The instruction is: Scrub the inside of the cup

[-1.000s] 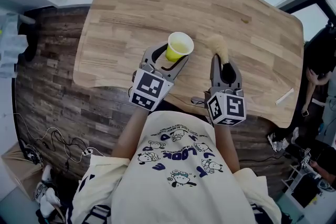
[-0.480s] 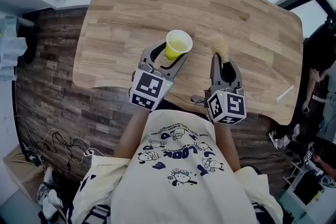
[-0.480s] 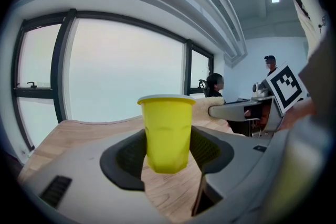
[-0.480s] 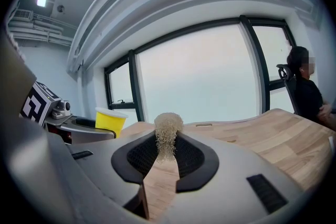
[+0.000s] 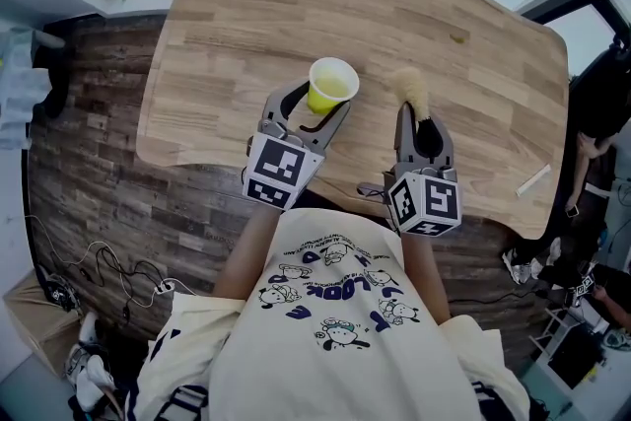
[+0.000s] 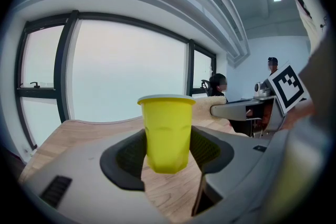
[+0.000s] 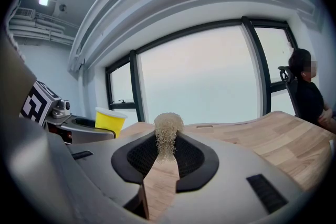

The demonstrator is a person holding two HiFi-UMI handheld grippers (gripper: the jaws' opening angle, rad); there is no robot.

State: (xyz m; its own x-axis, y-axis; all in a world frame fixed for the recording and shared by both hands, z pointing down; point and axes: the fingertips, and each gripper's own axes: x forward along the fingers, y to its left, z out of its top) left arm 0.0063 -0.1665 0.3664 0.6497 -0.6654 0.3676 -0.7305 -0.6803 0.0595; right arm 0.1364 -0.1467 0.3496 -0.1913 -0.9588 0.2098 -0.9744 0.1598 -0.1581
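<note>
1. The left gripper [image 6: 167, 153] is clamped on the cup [image 6: 167, 131]. Its black, mesh-textured pads [image 6: 128, 157] press the thin yellow plastic wall from both sides, low on the body, and dent it slightly.
2. The cup is a tapered round tumbler with a rolled rim, upright between those jaws.
3. The right gripper [image 7: 165, 157] pinches a brush [image 7: 167, 134], a shaggy, straw-coloured tuft of fibres that pokes past its jaw tips.
4. Both grippers are smooth grey plastic, each with a black-and-white marker cube [image 5: 281, 171] at the rear.
5. Beneath them lies a table [image 5: 296, 5] of pale wooden planks with rounded corners. The cup is left of the right gripper, apart from the brush.
</note>
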